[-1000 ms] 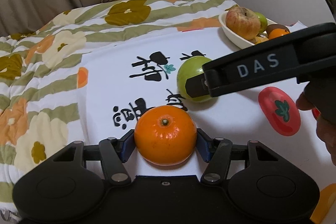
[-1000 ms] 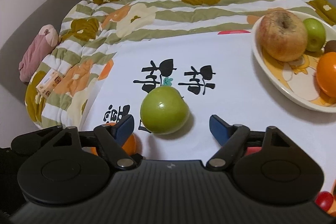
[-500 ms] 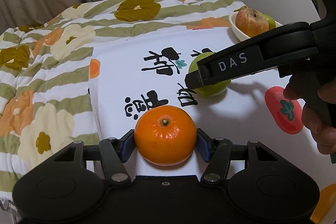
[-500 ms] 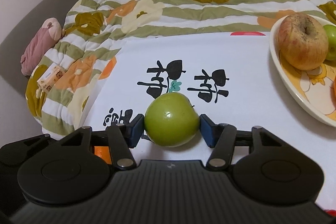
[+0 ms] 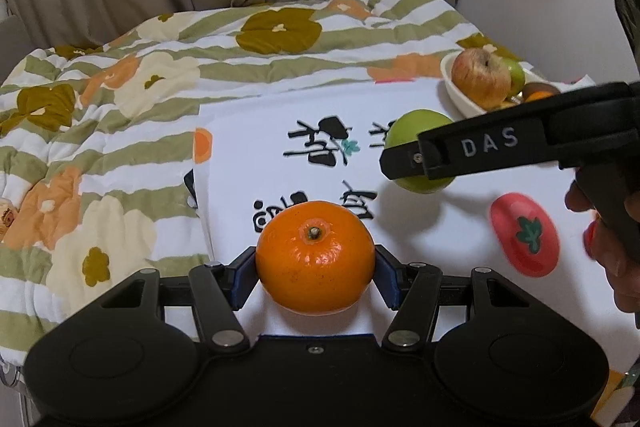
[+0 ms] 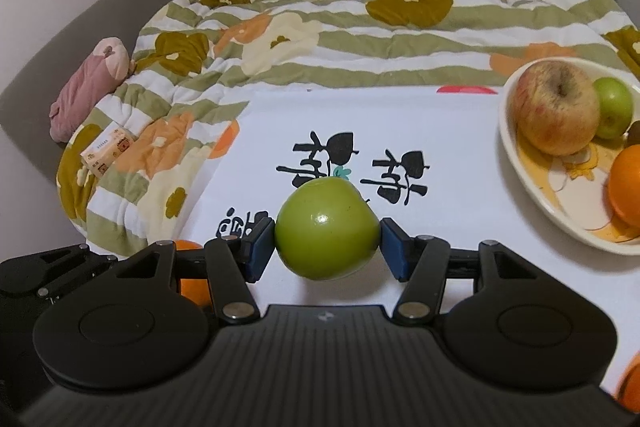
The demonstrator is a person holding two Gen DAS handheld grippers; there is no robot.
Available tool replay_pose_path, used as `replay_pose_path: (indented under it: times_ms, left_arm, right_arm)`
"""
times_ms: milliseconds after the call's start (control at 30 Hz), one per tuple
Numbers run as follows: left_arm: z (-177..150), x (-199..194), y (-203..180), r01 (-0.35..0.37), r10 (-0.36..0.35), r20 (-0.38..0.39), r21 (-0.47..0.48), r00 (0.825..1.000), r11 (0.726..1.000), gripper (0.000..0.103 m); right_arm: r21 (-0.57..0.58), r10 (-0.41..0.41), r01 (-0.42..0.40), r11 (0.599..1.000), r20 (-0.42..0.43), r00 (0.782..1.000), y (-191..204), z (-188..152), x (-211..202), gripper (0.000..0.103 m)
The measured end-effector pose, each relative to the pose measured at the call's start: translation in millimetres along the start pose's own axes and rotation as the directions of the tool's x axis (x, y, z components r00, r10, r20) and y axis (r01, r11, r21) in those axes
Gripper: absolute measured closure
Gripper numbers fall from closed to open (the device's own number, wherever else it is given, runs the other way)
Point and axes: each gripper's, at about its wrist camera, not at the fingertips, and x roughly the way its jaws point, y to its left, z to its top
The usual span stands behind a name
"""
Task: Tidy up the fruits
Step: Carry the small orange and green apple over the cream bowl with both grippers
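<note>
Your right gripper (image 6: 327, 243) has just closed on the green apple (image 6: 327, 229) and lifted it off the white mat (image 6: 460, 131); your left gripper (image 5: 315, 269) stays clamped on the orange (image 5: 315, 257). Both fruits can go to the bowl (image 6: 520, 163) at far right, but it is crowded: a red apple (image 6: 556, 107) fills its near side
</note>
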Motion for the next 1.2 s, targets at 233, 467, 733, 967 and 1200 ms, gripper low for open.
replay_pose_path:
  times_ms: [233, 467, 733, 967, 1200]
  left_arm:
    - [14.1, -26.1, -18.5, -0.01, 0.011, 0.038, -0.013, 0.999, 1.0, 0.039]
    - [31.4, -51.7, -48.8, -0.024, 0.026, 0.069, -0.03, 0.997, 0.999, 0.039]
    - [52.7, -61.8, -95.8, -0.017, 0.021, 0.086, -0.043, 0.996, 0.999, 0.039]
    - [76.5, -46.9, -141.5, 0.0, 0.003, 0.09, -0.034, 0.996, 0.999, 0.039]
    - [97.5, -12.9, -175.0, -0.001, 0.004, 0.071, -0.035, 0.997, 0.999, 0.039]
  right_arm:
    - [-0.001, -0.007, 0.007, 1.0, 0.04, 0.999, -12.4, 4.3, -43.3, 0.031]
    - [-0.007, -0.006, 0.006, 1.0, 0.071, 0.997, -38.0, 9.2, -93.3, 0.031]
    - [-0.002, -0.026, 0.026, 1.0, 0.094, 0.995, -88.9, 13.9, -138.3, 0.031]
    - [0.03, -0.06, 0.057, 0.998, 0.096, 0.994, -150.7, 20.6, -157.2, 0.031]
    - [0.036, -0.064, 0.061, 0.997, 0.085, 0.994, -202.1, 33.6, -152.0, 0.031]
